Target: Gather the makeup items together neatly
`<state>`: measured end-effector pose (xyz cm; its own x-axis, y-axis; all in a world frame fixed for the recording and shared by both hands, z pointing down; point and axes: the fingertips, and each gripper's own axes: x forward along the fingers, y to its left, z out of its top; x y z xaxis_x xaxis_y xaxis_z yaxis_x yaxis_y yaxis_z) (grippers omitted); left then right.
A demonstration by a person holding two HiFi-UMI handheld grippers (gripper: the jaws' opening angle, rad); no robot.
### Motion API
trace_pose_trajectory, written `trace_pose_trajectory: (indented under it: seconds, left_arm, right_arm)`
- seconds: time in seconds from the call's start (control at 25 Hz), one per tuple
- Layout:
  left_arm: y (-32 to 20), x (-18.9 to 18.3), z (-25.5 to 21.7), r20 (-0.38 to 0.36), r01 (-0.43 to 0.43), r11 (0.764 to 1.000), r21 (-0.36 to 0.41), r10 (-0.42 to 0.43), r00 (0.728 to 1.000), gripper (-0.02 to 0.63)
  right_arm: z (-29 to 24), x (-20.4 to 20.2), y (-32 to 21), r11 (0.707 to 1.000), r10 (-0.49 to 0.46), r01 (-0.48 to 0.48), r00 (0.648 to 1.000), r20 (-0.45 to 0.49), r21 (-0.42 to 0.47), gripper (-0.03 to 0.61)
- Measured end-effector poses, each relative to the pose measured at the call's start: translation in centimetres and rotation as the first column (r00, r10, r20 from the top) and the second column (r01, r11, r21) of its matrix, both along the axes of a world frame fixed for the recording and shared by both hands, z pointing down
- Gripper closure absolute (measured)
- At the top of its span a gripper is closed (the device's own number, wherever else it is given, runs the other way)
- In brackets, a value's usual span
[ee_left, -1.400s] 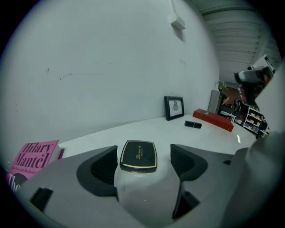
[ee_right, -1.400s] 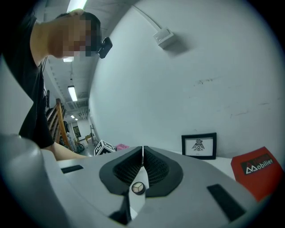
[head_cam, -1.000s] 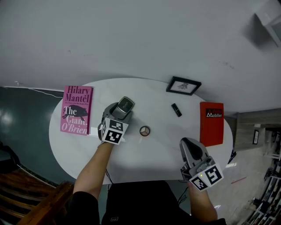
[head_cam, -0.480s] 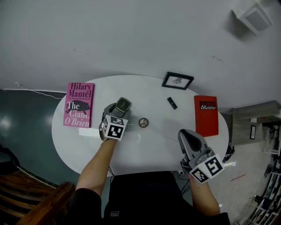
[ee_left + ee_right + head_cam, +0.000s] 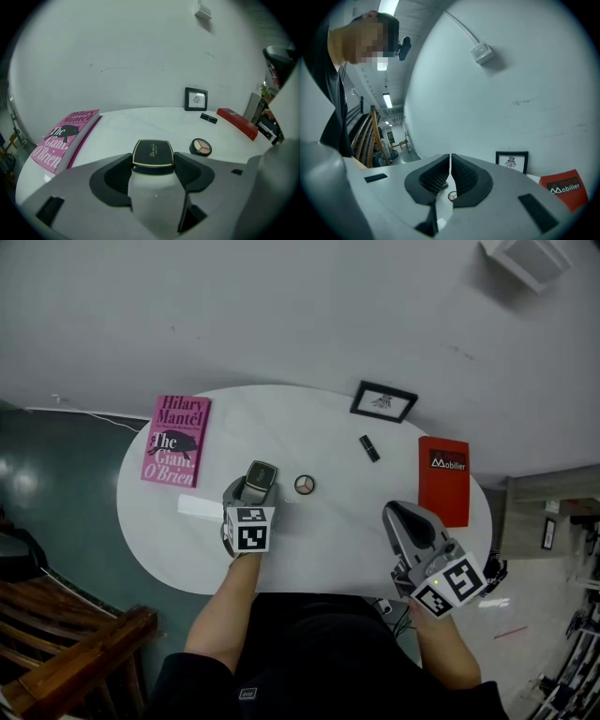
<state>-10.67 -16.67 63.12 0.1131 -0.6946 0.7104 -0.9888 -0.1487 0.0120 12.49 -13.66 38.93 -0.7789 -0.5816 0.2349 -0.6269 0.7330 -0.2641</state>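
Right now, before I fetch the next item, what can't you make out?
Compact in the left gripper, jaws just closing on it: near half hidden by its body, left gripper view; lifted or resting, unclear.
White strip: too small to identify, head view.
Table, right gripper view: blocked by the shut right gripper.

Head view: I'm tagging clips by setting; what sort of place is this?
Probably an indoor office or studio corner: white oval table against a bare wall, framed picture and pink book on it.

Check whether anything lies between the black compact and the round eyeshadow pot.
Nothing visible does. Only bare white table separates the compact from the eyeshadow pot; the lipstick, picture frame and red book lie farther off.
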Motion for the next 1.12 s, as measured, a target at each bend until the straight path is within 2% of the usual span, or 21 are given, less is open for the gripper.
trace_pose_trajectory:
  seconds: [0.28,0.4,0.56,0.68,0.84,1.0,1.12]
  left_arm:
    - [1.0,1.1,0.7,0.024,0.079,0.997,0.0,-0.079,0.997,0.324]
    - [0.8,1.6,1.1,0.036,0.067,0.998,-0.005,-0.066,0.997,0.325]
    - [0.6,2.1,1.1,0.05,-0.041,0.999,-0.017,0.041,0.998,0.325]
    - [0.7,2.6,1.3,0.039,-0.169,0.985,-0.026,0.17,0.985,0.325]
    - [1.1,3.0,1.3,0.043,-0.349,0.936,-0.04,0.35,0.936,0.325]
    - [1.4,3.0,1.2,0.045,-0.468,0.881,-0.072,0.472,0.881,0.324]
    - [1.5,2.5,1.2,0.058,-0.479,0.874,-0.076,0.484,0.873,0.32]
  right_arm:
    - [0.7,2.6,0.5,1.0,-0.021,0.02,1.0,-0.011,-0.019,0.54]
    - [0.7,3.3,0.7,1.0,-0.024,0.024,1.0,-0.013,-0.019,0.54]
    - [0.5,4.5,0.8,1.0,-0.01,0.009,1.0,-0.009,-0.017,0.54]
    - [0.5,5.2,0.7,1.0,0.008,-0.008,1.0,0.0,-0.024,0.54]
    - [0.6,4.9,0.6,0.999,0.019,-0.019,1.0,0.01,-0.032,0.54]
    - [0.5,3.1,0.4,0.999,0.022,-0.021,1.0,0.017,-0.031,0.54]
    - [0.1,1.2,0.4,0.999,0.021,-0.02,0.999,0.031,-0.026,0.54]
